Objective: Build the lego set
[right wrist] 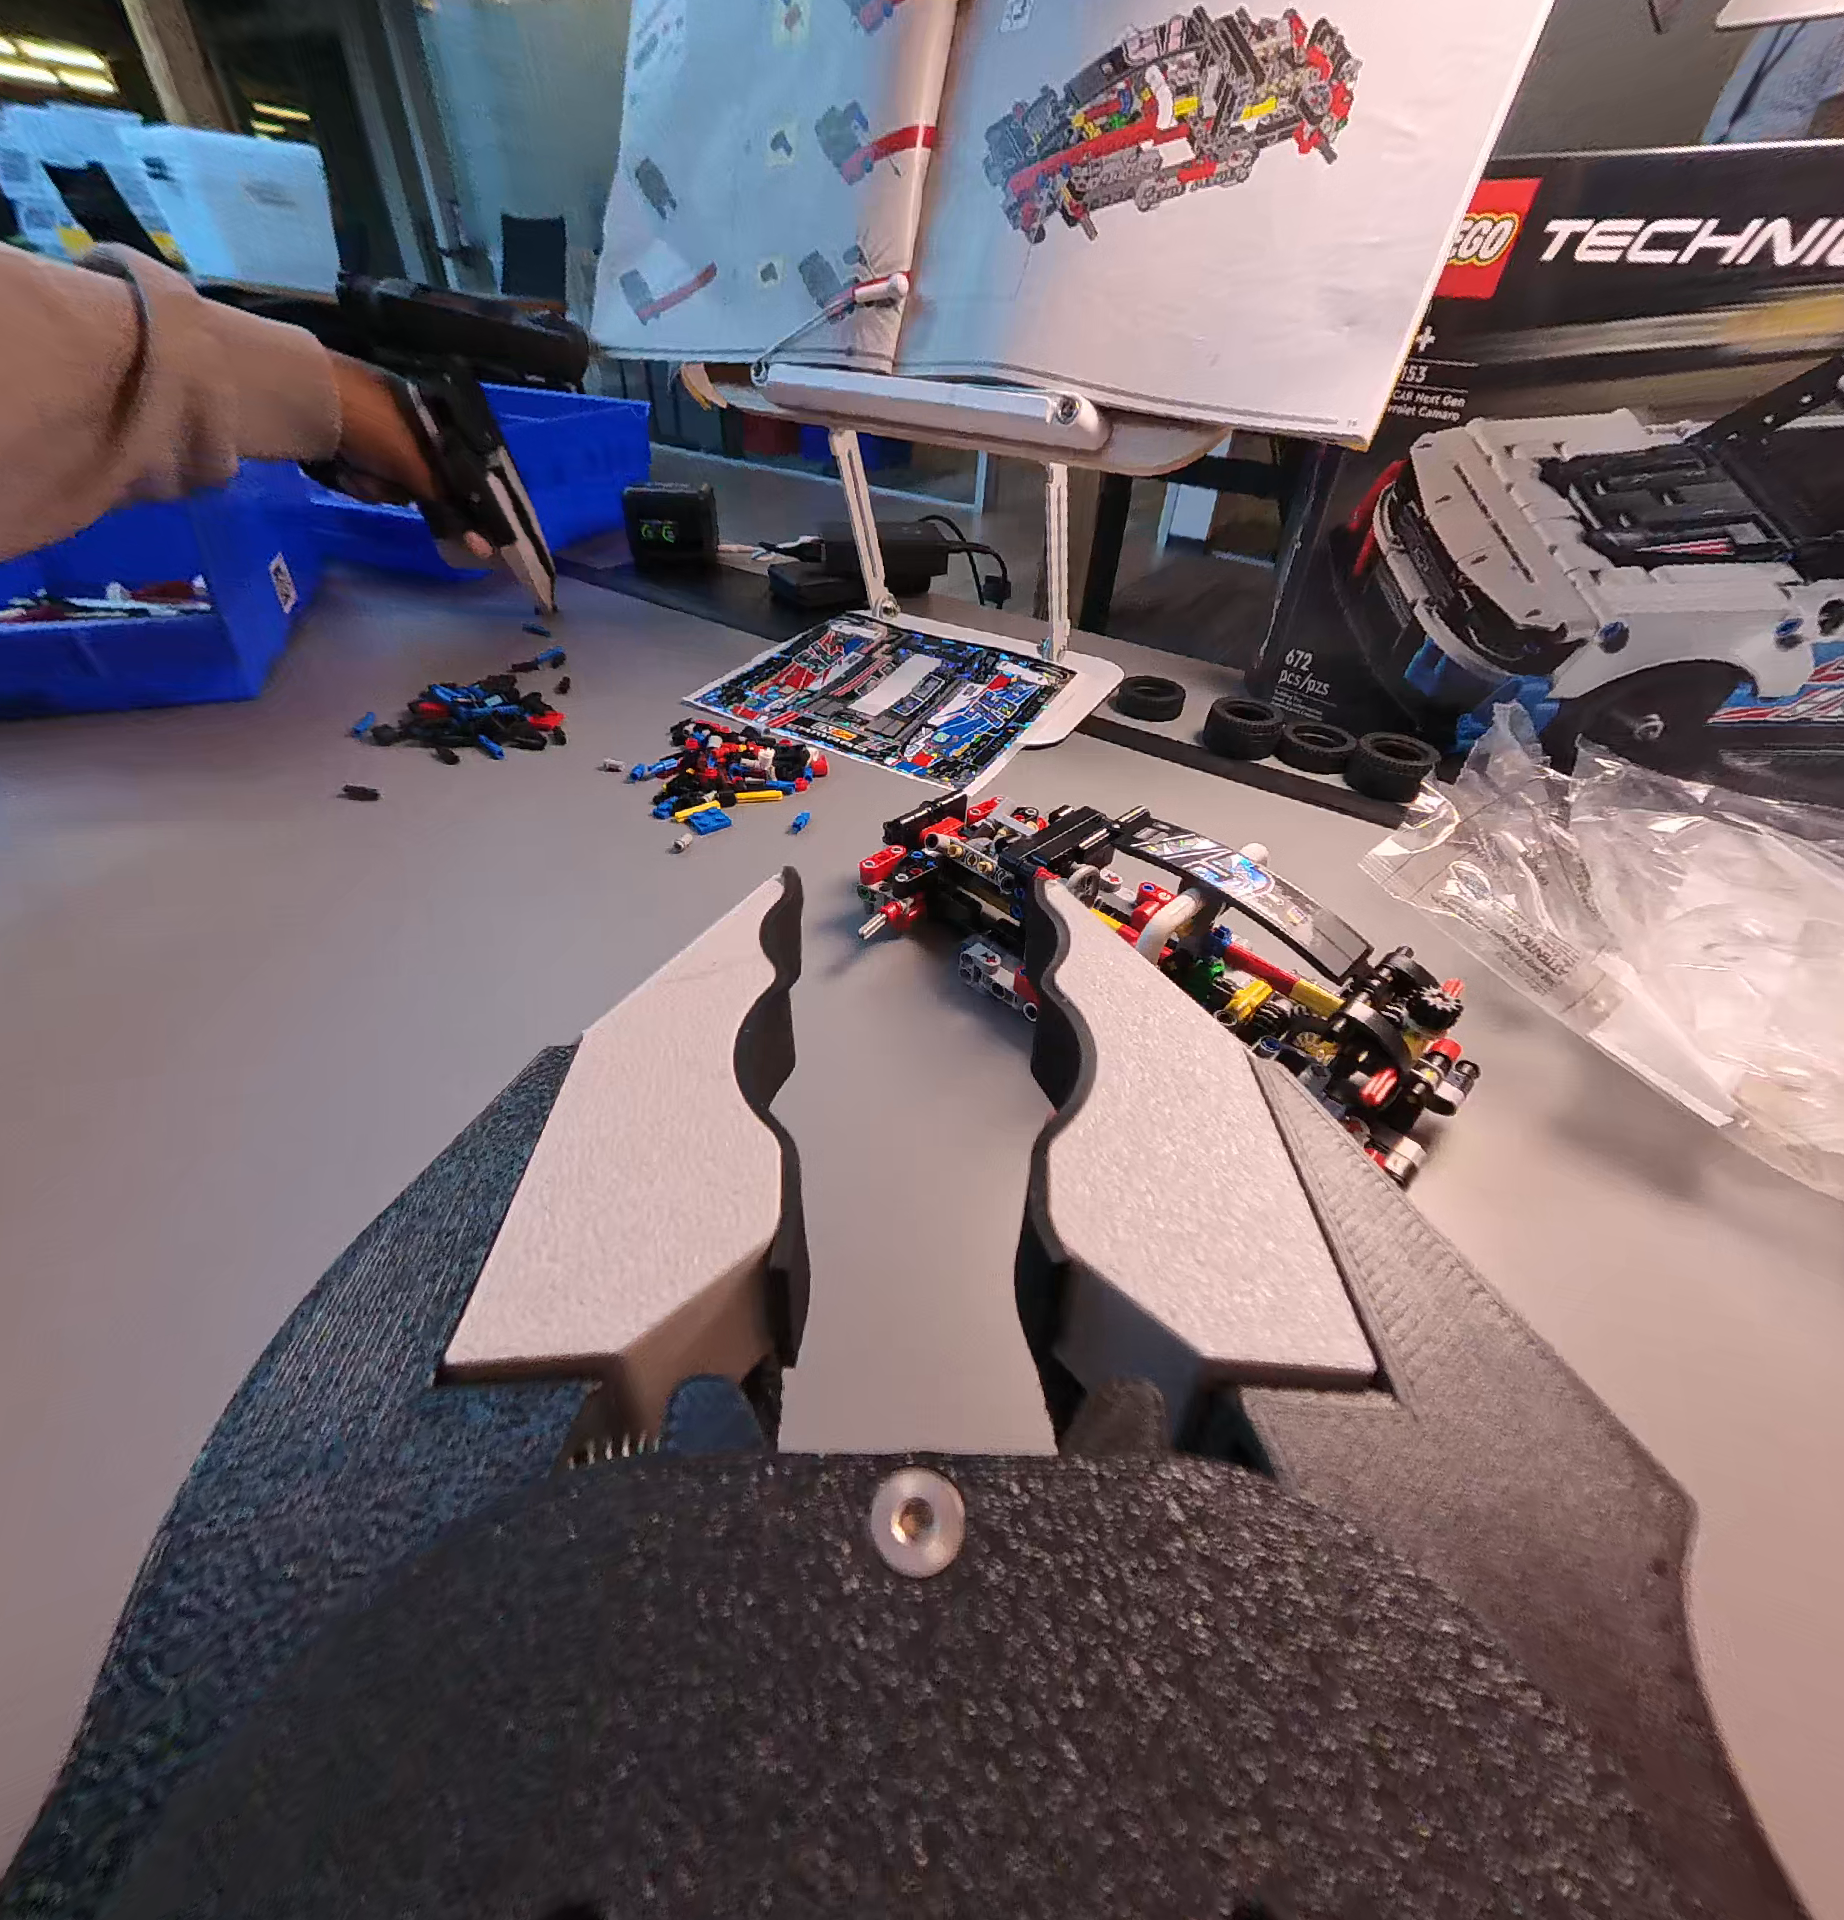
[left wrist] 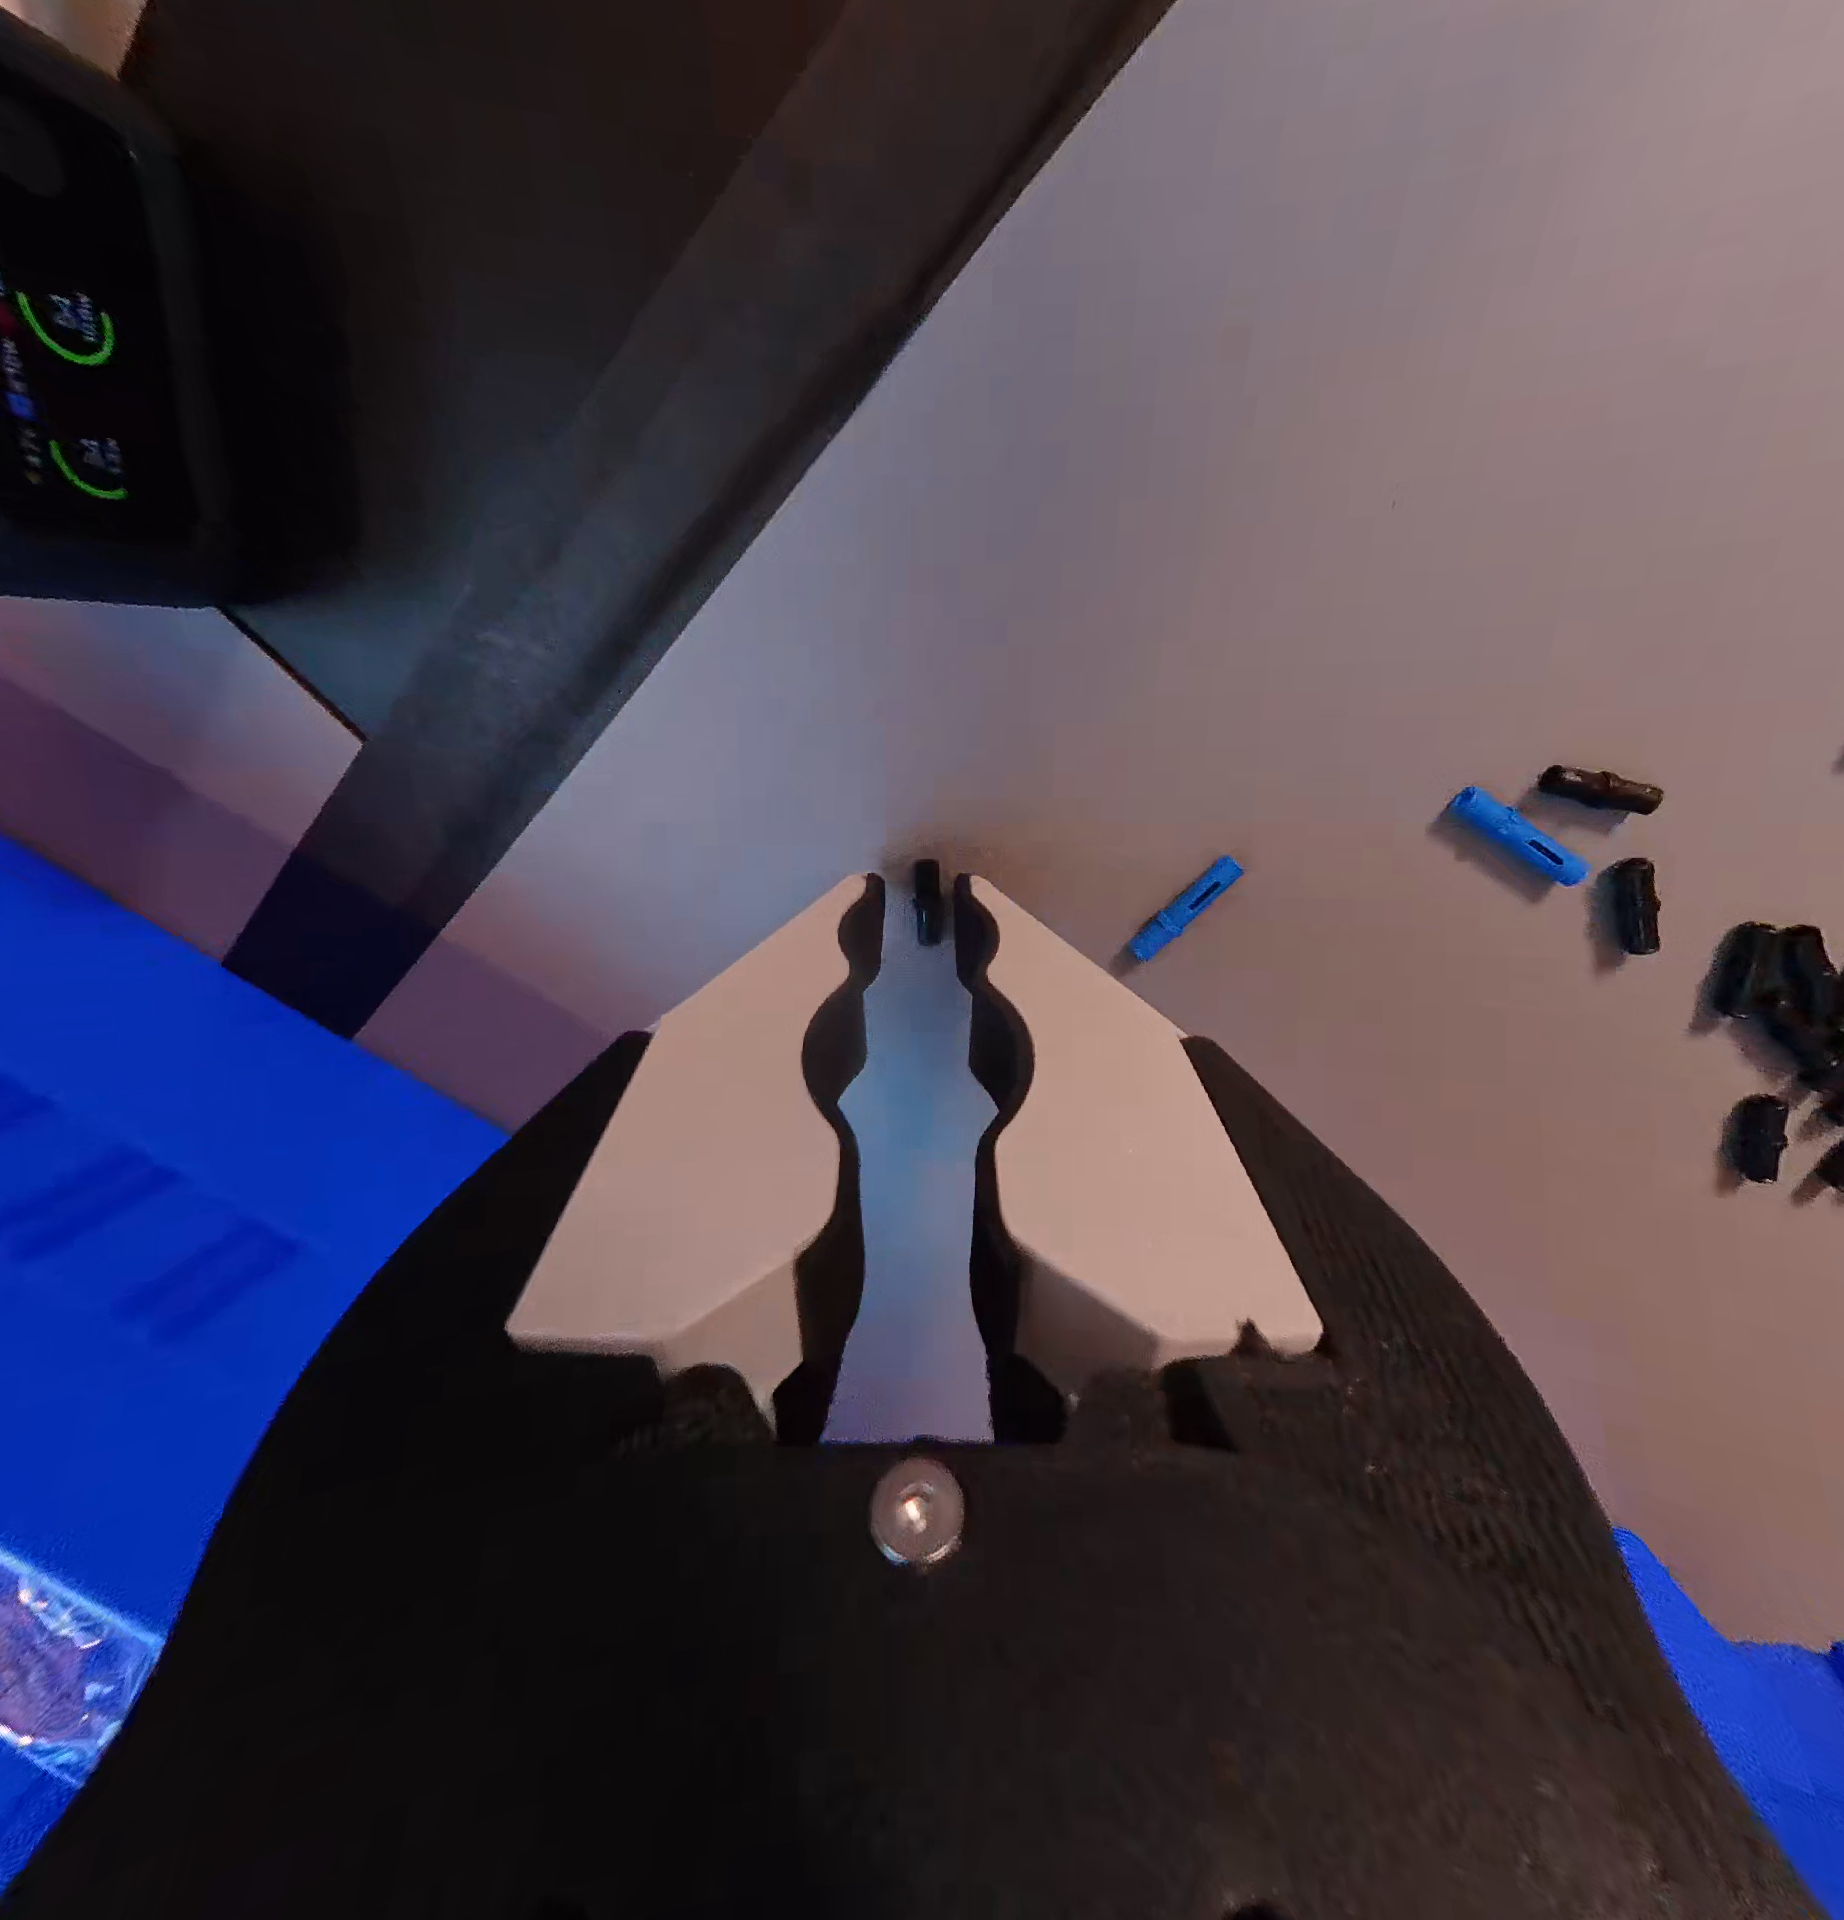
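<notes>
My left gripper (left wrist: 918,894) points down at the grey table with its tips a narrow gap apart. A small black pin (left wrist: 926,902) lies between the tips, with a sliver of space on each side. Two blue pins (left wrist: 1186,908) lie just right of it, and a heap of black pins (left wrist: 1801,1018) lies farther right. In the right wrist view the left gripper (right wrist: 539,592) touches down behind that pin pile (right wrist: 471,712). My right gripper (right wrist: 913,904) is open and empty, hovering in front of the partly built car chassis (right wrist: 1157,935).
A mixed pile of coloured parts (right wrist: 736,774) lies mid-table. Behind it are a sticker sheet (right wrist: 887,696), an instruction booklet on a stand (right wrist: 1105,187), several tyres (right wrist: 1313,743) and the set's box (right wrist: 1624,468). Plastic bags (right wrist: 1676,935) lie right, blue bins (right wrist: 118,623) left. There is about 60 cm between the tips of the two grippers.
</notes>
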{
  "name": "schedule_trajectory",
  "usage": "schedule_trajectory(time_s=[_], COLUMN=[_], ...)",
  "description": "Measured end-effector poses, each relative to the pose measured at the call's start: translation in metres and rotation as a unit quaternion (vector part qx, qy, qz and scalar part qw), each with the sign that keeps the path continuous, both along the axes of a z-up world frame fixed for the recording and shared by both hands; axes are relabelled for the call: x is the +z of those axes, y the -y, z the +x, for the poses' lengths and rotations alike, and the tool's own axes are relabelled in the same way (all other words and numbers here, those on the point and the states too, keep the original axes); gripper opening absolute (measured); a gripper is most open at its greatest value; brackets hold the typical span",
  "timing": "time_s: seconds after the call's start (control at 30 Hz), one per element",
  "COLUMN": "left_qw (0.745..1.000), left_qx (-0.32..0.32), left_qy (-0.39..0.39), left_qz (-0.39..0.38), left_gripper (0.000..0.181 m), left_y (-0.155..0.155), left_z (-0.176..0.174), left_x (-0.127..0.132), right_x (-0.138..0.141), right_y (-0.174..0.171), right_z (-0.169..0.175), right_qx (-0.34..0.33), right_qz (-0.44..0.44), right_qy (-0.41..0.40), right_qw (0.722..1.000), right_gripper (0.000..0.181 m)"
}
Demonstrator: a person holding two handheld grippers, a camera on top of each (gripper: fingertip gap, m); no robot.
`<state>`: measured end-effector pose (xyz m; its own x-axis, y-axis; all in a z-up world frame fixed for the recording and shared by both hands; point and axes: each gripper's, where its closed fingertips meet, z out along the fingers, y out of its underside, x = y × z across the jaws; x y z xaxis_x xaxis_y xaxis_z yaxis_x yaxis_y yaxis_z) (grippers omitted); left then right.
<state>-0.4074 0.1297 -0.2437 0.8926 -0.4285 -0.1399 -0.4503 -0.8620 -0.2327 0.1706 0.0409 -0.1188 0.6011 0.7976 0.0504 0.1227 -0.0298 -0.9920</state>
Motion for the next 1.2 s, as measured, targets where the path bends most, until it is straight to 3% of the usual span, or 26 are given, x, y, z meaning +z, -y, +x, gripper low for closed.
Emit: schedule_trajectory(time_s=[0.3,0.4,0.6,0.73,0.97,1.2], left_qw=[0.998,0.993,0.974,0.968,0.989,0.992], left_qx=[-0.003,-0.061,-0.166,-0.197,-0.141,-0.110], left_qy=[0.067,0.103,0.138,0.137,0.039,0.054], left_qz=[-0.022,-0.008,-0.070,-0.076,-0.024,-0.011], left_gripper=[0.002,0.002,0.002,0.005,0.023,0.018], left_y=[0.014,0.027,0.076,0.083,0.037,0.021], left_z=[0.015,0.046,0.111,0.133,0.066,0.046], left_x=[0.001,0.012,0.014,0.011,0.009,-0.001], right_x=[-0.006,-0.006,-0.006,-0.011,-0.010,-0.011], right_y=[-0.007,-0.007,-0.005,-0.004,-0.002,-0.003], right_z=[-0.003,-0.002,-0.004,-0.006,-0.005,-0.002], right_qx=[-0.004,-0.004,0.001,0.004,0.005,0.001], right_qz=[0.002,0.005,0.015,0.008,0.013,0.010], right_qy=[-0.006,-0.009,-0.009,-0.007,-0.007,-0.012], right_qw=[1.000,1.000,1.000,1.000,1.000,1.000], right_gripper=[0.039,0.037,0.034,0.033,0.032,0.030])
